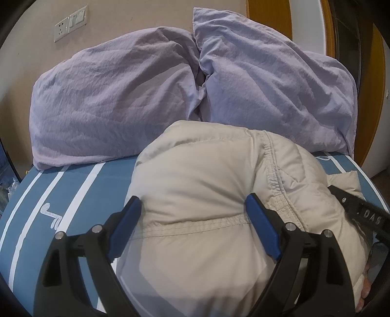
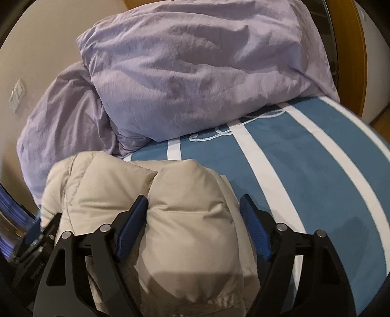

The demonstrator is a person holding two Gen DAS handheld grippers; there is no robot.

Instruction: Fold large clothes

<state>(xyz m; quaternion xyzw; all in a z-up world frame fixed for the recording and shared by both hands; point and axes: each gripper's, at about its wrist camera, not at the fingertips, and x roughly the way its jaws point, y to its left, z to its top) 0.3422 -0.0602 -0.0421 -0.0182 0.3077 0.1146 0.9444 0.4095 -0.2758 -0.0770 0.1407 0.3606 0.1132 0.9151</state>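
A puffy beige jacket (image 1: 195,170) lies bundled on the blue-and-white striped bed (image 1: 80,195), just in front of the pillows. My left gripper (image 1: 193,200) straddles the bundle with its jaws wide, and both blue pads dent the fabric. In the right wrist view the jacket (image 2: 117,183) fills the lower left. My right gripper (image 2: 194,198) is open around one padded roll: the left pad touches it, while the right pad stands clear over the sheet. The right gripper's black body (image 1: 360,214) shows at the left wrist view's right edge.
Two lilac pillows (image 1: 109,97) (image 1: 268,85) lean on the beige wall behind the jacket. A wall socket plate (image 1: 70,24) is at upper left. A wooden frame (image 1: 268,17) stands at the back right. Striped sheet (image 2: 304,158) stretches right of the jacket. A hand (image 1: 363,290) shows at lower right.
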